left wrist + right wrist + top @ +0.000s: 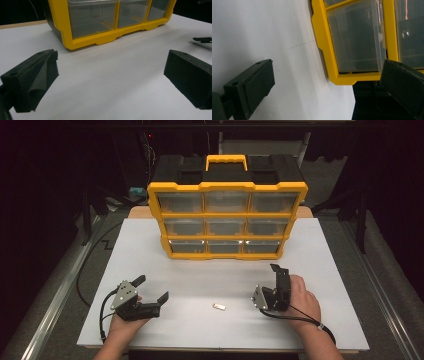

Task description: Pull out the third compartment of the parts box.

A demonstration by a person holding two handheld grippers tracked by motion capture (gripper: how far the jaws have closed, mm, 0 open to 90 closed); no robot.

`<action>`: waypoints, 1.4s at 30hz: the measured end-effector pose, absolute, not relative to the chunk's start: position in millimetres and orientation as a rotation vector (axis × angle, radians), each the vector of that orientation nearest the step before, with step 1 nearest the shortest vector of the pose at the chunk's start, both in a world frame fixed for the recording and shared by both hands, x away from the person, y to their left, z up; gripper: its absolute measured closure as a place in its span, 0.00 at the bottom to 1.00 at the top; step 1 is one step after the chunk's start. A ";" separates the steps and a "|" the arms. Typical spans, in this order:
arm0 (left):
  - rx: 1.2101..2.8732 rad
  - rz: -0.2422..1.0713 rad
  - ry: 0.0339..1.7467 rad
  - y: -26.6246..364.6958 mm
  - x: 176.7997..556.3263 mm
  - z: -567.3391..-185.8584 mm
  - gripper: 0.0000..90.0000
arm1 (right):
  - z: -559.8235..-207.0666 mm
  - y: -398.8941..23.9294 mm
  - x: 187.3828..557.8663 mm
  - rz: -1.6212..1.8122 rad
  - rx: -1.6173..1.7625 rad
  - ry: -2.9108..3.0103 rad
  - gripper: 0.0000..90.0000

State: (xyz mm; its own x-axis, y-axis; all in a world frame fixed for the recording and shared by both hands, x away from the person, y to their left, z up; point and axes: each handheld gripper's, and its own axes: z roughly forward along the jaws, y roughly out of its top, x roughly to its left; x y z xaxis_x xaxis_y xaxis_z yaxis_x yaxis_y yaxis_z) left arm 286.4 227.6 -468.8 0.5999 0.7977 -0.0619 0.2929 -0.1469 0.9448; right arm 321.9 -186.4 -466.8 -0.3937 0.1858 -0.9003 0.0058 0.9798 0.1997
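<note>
A dark room surrounds a white rectangular table (310, 270); black frame members and grey floor lie around it. At the far middle of the table stands a yellow plastic organiser cabinet (226, 220) with a yellow carry handle, holding three rows of three clear drawers, all pushed in. A small pale rectangular piece (218, 307) lies flat on the near table, between the two hands and touching neither tool; what it is cannot be told.

The left tool (151, 290) is released, its black jaws spread wide and holding nothing. The left hand (124, 322) grips it low over the near left of the table, pointing forward and to the right; in the left gripper view the jaws frame bare table and the cabinet's bottom row.

The right tool (279, 274), likewise spread and empty, is held by the right hand (302, 297) and rolled on its side, pointing at the cabinet's lower right corner.

Probable risks: the small piece lies flat and low, so a shallow or off-centre closure could flick it across the table. Pulling a drawer with one tool could drag the unbraced cabinet forward.
</note>
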 end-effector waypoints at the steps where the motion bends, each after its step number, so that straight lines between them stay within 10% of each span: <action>1: 1.716 0.565 0.904 227.6 286.4 -468.8 0.01 | -467.0 -186.1 321.6 0.187 0.133 1.967 0.00; 19: 1.724 0.562 0.894 225.8 286.9 -469.4 0.00 | -470.6 -182.4 320.1 0.068 0.075 1.950 0.01; 42: 1.750 0.543 0.852 218.4 292.0 -474.5 0.00 | -469.4 -165.3 329.4 0.078 0.064 1.860 0.28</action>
State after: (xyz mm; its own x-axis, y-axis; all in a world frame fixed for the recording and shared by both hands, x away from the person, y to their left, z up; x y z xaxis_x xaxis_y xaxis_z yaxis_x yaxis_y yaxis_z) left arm 292.0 218.4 -474.5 0.6411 0.7661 -0.0463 0.2823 -0.1792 0.9424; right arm 329.4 -165.3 -469.4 -0.2858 0.0841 -0.9546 0.0039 0.9962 0.0866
